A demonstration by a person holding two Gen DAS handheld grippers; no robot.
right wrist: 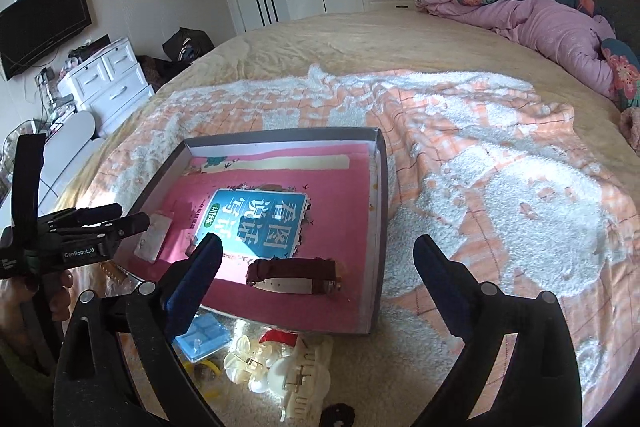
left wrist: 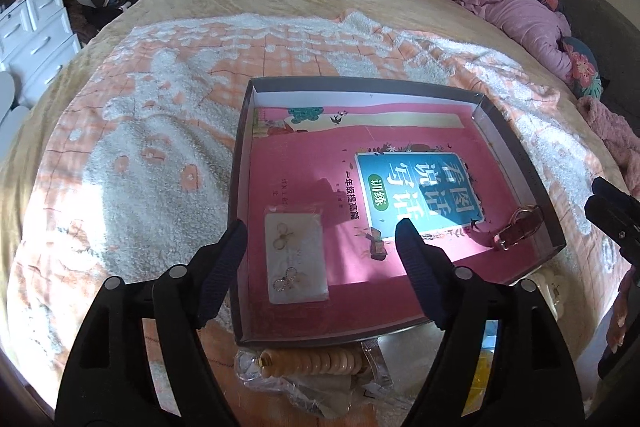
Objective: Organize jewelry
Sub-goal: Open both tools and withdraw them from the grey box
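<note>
A shallow grey box point(left wrist: 240, 163) point(right wrist: 382, 187) lies on the bed with a pink book as its floor. Inside, at the near left, rests a white card of gold earrings point(left wrist: 297, 255) point(right wrist: 154, 237). At the near right lies a dark red strap bracelet with a metal buckle point(left wrist: 516, 227) point(right wrist: 294, 275). My left gripper point(left wrist: 320, 239) hovers open over the earring card, its pads clear of it. My right gripper point(right wrist: 318, 255) stands wide open above the bracelet, nothing between its fingers. Each gripper shows at the other view's edge: the right gripper point(left wrist: 616, 223), the left gripper point(right wrist: 80, 231).
In front of the box lie loose pieces: a beaded amber bracelet in a clear bag point(left wrist: 316, 363), white hair claws point(right wrist: 276, 363), a blue case point(right wrist: 202, 335). A pink-white blanket point(right wrist: 500, 187) covers the bed; a purple quilt point(right wrist: 552, 27) is bunched at the far right.
</note>
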